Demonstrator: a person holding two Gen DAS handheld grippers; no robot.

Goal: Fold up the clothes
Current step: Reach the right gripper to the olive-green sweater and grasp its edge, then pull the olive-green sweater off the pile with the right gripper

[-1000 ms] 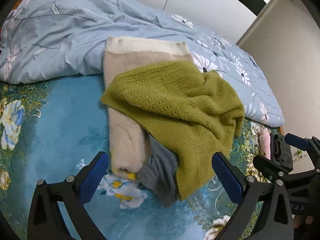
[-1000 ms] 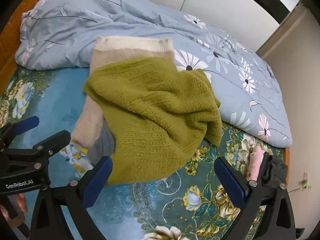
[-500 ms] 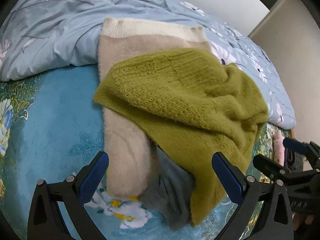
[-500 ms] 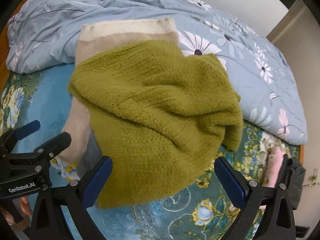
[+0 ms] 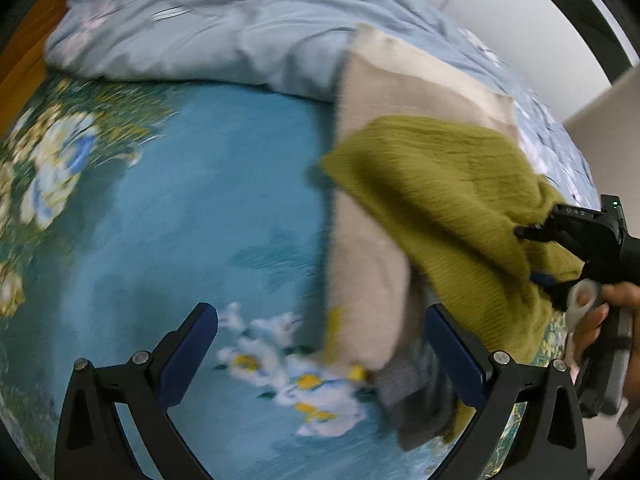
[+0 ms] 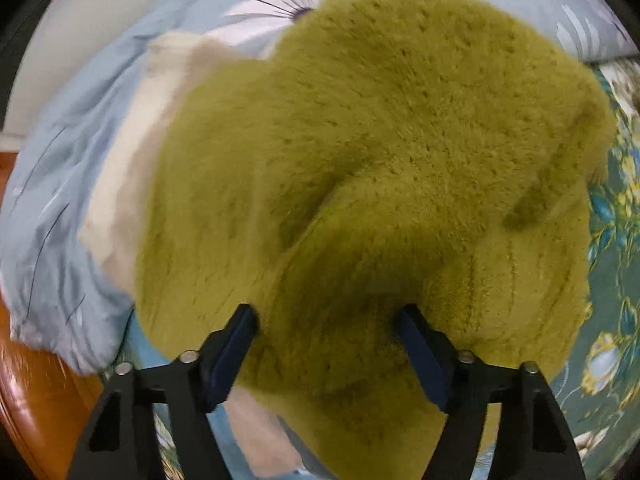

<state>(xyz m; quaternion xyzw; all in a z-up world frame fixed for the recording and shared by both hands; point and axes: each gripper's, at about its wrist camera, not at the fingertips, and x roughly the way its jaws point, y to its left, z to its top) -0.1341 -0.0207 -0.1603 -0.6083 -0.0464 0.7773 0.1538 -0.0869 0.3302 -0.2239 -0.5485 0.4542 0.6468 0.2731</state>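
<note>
My green sweater (image 6: 360, 168) is fuzzy and bunched up in a heap. It lies on the bed, on top of a beige sweater (image 5: 368, 264), with a grey piece of clothing (image 5: 416, 400) poking out at the near end. My right tongs (image 6: 328, 340) are pushed down into the green wool, spread partway with a lump of it between the pads; I cannot tell if they pinch it yet. My left tongs (image 5: 320, 352) are spread wide above the blue flowered sheet (image 5: 180, 220), just left of the pile. The grey-blue quilt (image 5: 208, 28) lies on the far side. Everything is blurry, and the green sweater hides most of the clothes under it
</note>
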